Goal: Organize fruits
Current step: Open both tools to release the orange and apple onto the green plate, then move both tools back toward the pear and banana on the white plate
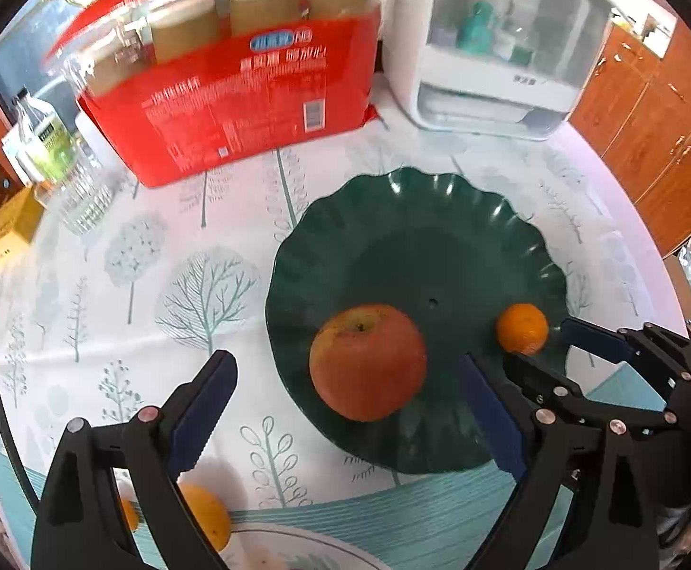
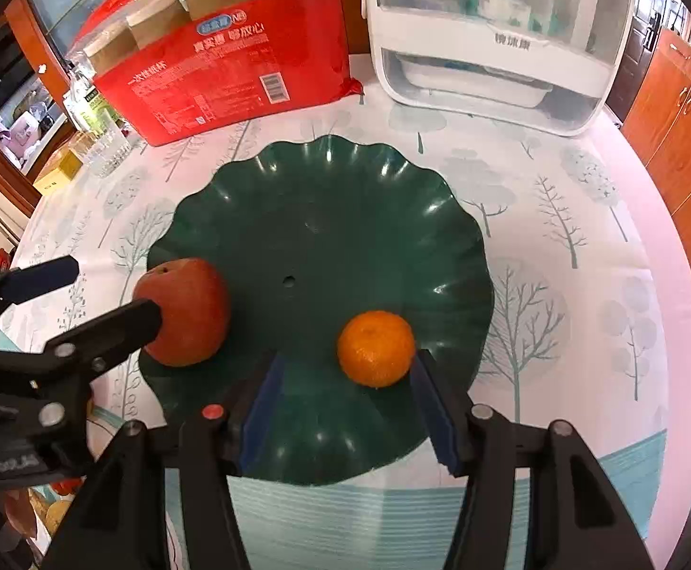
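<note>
A red apple (image 1: 368, 361) (image 2: 188, 311) and a small orange (image 1: 522, 335) (image 2: 376, 349) lie in a dark green scalloped plate (image 1: 392, 190) (image 2: 326, 152). My left gripper (image 1: 345, 370) (image 2: 108, 292) hovers over the apple, wide open, with both pads clear of the fruit. In the right wrist view the orange sits between the blue pads of my right gripper (image 2: 347, 361) (image 1: 549, 351). It lies close to the right pad, and the left pad stands well apart, so the gripper is open.
Another orange (image 1: 207, 513) rests by a white plate (image 1: 288, 536) at the near edge. A red carton of cups (image 1: 231, 95) (image 2: 231, 71) and a white appliance (image 1: 497, 47) (image 2: 487, 47) stand behind. A glass bottle (image 1: 46, 142) and a yellow box (image 1: 8, 232) are far left.
</note>
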Demonstrator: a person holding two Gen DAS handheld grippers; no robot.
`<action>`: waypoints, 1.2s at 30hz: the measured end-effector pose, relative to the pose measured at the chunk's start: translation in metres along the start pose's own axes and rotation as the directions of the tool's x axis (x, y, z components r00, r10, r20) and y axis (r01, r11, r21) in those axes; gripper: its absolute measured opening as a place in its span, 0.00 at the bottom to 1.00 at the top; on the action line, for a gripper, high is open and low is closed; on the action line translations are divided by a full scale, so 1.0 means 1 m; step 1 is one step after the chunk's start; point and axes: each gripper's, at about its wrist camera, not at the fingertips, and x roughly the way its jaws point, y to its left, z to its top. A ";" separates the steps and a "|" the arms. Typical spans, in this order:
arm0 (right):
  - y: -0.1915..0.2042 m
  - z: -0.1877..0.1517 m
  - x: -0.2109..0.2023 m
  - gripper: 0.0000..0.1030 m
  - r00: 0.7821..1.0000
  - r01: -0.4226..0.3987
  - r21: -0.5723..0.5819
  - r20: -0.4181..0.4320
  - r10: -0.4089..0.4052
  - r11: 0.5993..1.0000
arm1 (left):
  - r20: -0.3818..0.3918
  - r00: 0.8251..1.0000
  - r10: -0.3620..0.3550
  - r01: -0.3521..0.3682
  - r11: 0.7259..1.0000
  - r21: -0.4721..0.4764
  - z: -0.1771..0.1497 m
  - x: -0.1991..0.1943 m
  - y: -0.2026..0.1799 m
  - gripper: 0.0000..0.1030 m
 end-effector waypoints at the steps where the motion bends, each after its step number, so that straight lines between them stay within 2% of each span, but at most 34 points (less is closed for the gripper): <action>1: 0.001 -0.001 -0.003 0.55 1.000 0.002 0.001 0.003 -0.002 1.000 | 0.008 1.000 -0.001 0.001 1.000 0.002 0.000 -0.005 0.000 0.91; 8: 0.003 -0.010 -0.024 0.55 1.000 0.009 0.020 0.023 -0.010 1.000 | 0.040 0.999 -0.005 0.005 1.000 0.006 -0.018 -0.042 -0.002 0.91; 12: 0.007 -0.018 -0.040 0.55 0.999 0.022 0.015 0.038 -0.022 1.000 | 0.059 0.998 0.020 -0.021 1.000 0.012 -0.033 -0.063 -0.005 0.91; 22: 0.017 -0.045 -0.100 0.55 0.994 0.033 0.010 0.106 -0.033 0.999 | 0.122 0.992 0.044 -0.046 0.999 0.014 -0.071 -0.123 -0.016 0.91; 28: 0.024 -0.066 -0.133 0.55 0.989 0.027 0.010 0.147 -0.029 1.000 | 0.150 0.987 0.051 -0.050 0.999 -0.008 -0.095 -0.155 -0.018 0.91; 36: 0.037 -0.100 -0.162 0.55 0.985 0.008 -0.004 0.175 -0.007 1.000 | 0.180 0.979 0.094 -0.089 0.995 -0.033 -0.132 -0.194 -0.013 0.91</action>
